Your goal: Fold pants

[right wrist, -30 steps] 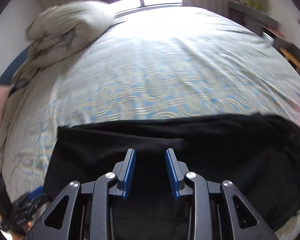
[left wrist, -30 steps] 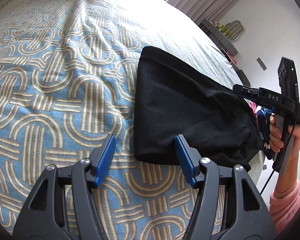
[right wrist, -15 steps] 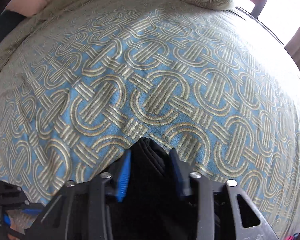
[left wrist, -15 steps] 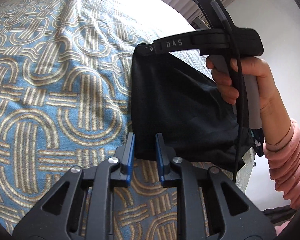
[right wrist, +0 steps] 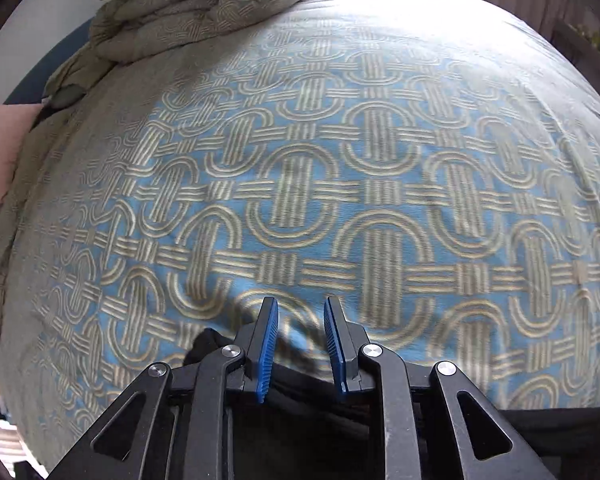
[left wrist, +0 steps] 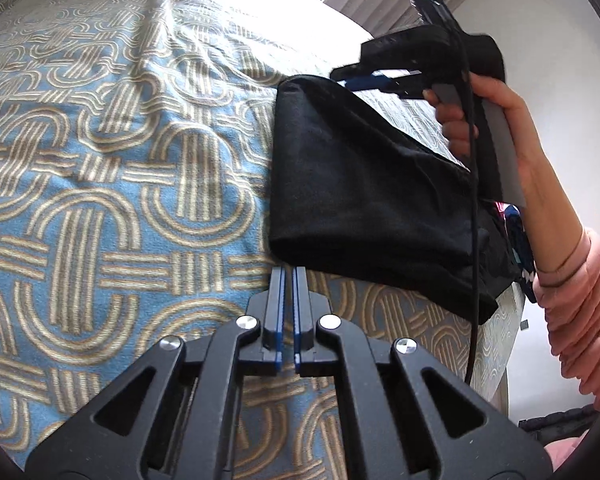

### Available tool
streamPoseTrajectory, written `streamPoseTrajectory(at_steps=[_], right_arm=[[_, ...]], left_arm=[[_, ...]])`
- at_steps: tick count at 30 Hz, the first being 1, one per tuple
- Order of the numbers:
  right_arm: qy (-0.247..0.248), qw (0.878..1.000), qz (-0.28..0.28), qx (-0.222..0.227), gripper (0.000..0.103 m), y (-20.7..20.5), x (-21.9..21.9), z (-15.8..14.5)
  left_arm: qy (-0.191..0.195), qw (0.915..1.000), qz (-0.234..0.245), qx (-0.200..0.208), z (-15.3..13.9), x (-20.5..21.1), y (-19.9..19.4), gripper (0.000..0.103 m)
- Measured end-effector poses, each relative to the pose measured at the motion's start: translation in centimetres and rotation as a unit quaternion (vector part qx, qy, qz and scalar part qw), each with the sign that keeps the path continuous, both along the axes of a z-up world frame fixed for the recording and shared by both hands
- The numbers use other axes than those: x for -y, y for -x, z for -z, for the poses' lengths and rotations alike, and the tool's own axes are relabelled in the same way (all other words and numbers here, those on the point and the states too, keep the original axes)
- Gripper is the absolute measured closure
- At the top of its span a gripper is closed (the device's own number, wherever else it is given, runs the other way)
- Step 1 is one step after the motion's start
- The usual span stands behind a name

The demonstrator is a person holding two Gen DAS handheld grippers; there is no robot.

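Pants (left wrist: 364, 184) are pinched at the near corner by the closed left claw (left wrist: 288, 276). The right claw (right wrist: 300, 320) is seen slightly apart, with nothing gripped between its pads.

The black pants (left wrist: 364, 184) lie folded into a thick, soft bundle on the right part of the bed, near its right edge. Their rounded folded edge faces left, and the far left corner is lifted off the cover. From the right wrist view only a dark strip (right wrist: 300, 364) of them shows, low and blurred.
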State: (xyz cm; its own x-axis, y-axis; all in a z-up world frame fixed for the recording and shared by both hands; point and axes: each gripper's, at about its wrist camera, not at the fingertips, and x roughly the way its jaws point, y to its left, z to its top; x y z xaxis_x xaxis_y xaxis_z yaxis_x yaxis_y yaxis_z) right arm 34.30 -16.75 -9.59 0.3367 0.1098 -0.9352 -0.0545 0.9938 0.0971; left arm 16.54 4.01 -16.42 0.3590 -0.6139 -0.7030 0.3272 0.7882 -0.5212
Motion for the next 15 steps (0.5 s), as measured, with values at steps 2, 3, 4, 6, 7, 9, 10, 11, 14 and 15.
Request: streamPoseTrajectory(at_steps=[2, 3, 4, 6, 7, 9, 10, 11, 14, 15], right_arm=[[-0.021, 1.0, -0.009, 0.002, 0.077, 2.1, 0.9, -1.0], [-0.023, 1.0, -0.016, 0.001, 0.076, 3.4, 1.3, -1.5], [-0.02, 1.0, -0.022, 0.002, 0.075, 4.6, 1.6, -1.7], [-0.003, 0.999, -0.034, 0.001, 0.069, 7.2, 2.1, -1.6], [0.01, 0.999, -0.032, -0.004, 0.067, 8.4, 2.2, -1.3], [0.024, 0.999, -0.017, -0.013, 0.067, 11.0, 3.4, -0.9], [0.021, 1.0, -0.011, -0.016, 0.066, 12.4, 4.0, -0.6], [0.011, 1.0, -0.007, -0.02, 0.065, 13.8, 4.6, -0.3], [-0.01, 1.0, -0.003, -0.002, 0.064, 18.0, 5.9, 0.0], [-0.013, 1.0, -0.001, 0.004, 0.063, 19.3, 6.2, -0.2]], left_arm=[[-0.001, 0.9999, -0.015, 0.0, -0.3, -0.5, -0.2, 0.074], [0.001, 0.9997, -0.024, -0.002, -0.5, -0.7, -0.4, 0.062], [0.009, 0.9995, -0.031, -0.003, -0.7, -0.6, -0.4, 0.04], [0.016, 0.9989, -0.045, 0.002, -1.1, -0.4, -0.9, 0.037], [0.011, 0.9989, -0.045, -0.001, -1.2, 0.0, -1.1, 0.037], [0.007, 0.9992, -0.039, -0.007, -1.1, 0.9, -1.4, 0.037], [0.006, 0.9993, -0.037, -0.007, -1.1, 1.3, -1.4, 0.037], [0.002, 0.9995, -0.031, -0.008, -1.1, 1.8, -1.3, 0.037], [-0.027, 0.9994, -0.021, -0.002, -1.2, 3.1, -0.7, 0.047], [-0.04, 0.999, -0.019, 0.001, -1.3, 3.5, -0.5, 0.047]])
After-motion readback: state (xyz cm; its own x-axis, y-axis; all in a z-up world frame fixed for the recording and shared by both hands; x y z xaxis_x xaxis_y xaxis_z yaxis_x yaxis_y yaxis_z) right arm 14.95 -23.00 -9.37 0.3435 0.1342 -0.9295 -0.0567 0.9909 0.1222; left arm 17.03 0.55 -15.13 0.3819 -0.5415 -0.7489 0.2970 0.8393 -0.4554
